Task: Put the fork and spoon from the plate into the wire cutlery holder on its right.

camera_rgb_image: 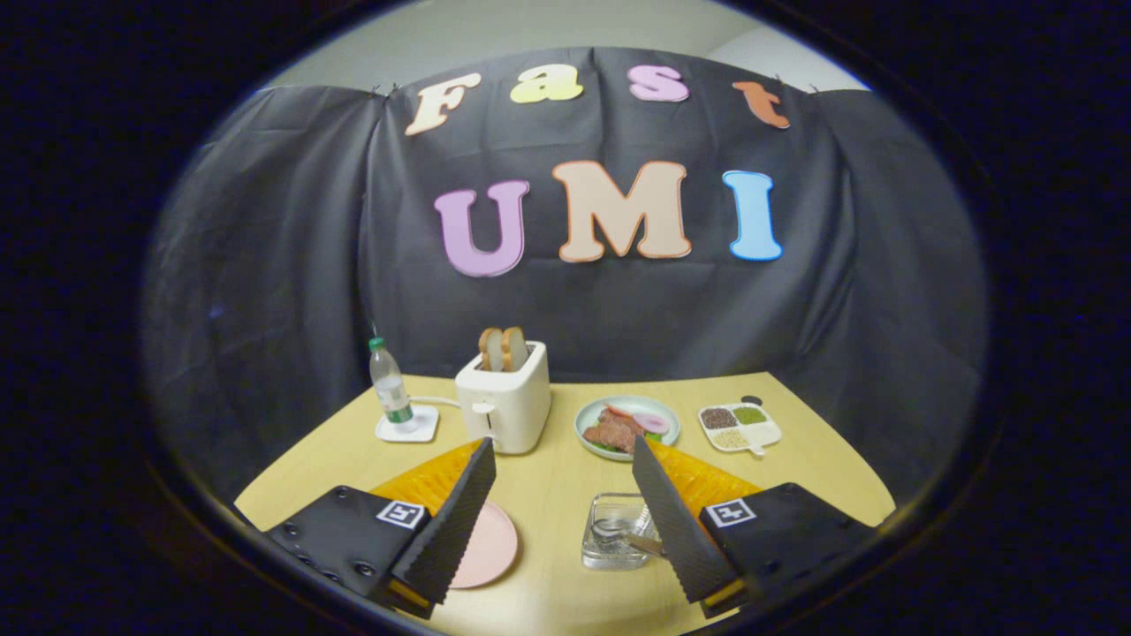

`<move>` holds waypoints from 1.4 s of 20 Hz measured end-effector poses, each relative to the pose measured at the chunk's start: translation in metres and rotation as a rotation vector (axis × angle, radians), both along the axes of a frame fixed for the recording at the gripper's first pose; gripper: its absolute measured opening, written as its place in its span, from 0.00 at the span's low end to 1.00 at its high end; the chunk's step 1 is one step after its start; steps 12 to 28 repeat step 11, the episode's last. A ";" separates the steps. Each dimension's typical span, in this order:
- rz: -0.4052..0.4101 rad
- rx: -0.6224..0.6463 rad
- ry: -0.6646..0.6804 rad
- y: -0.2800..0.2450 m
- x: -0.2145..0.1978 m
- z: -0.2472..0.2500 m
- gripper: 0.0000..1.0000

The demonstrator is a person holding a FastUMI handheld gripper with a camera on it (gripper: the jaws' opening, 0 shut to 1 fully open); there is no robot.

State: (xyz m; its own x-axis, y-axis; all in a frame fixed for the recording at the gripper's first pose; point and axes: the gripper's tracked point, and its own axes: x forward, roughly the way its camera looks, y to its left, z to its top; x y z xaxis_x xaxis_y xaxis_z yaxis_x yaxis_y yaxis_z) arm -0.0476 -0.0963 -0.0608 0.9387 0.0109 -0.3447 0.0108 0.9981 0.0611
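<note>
We log the desk [548,495] as a light wood surface with the black booth cloth behind it. At the back left a small water bottle [390,386] with a green cap stands upright on a white coaster [408,427]. Just to its right sits a white toaster [504,397] with two bread slices [503,348] sticking up from its slots. Further right we note a pale green dish [627,427] of sliced meat and vegetables, and beyond that a white divided tray [740,427] of grains or seeds.

Nearer to us, a pink plate [486,548] lies just inside the left finger, partly hidden by it; the part we see is bare. A clear, squarish holder [616,530] stands just inside the right finger, touching it in the view. Metal cutlery [618,533] lies in it; we cannot tell fork from spoon. Its wire build is not discernible.

The claw [563,455] is spread wide, its two ribbed black fingers [455,521] well apart with nothing between the tips. It hangs above the near desk edge, pointing toward the toaster and dish. Nothing blocks the gap between plate and holder.
</note>
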 end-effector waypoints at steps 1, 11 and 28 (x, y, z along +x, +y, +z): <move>-0.015 -0.001 -0.035 -0.003 0.000 0.005 0.98; -0.070 -0.021 -0.206 -0.015 0.010 0.041 0.98; -0.070 -0.021 -0.206 -0.015 0.010 0.041 0.98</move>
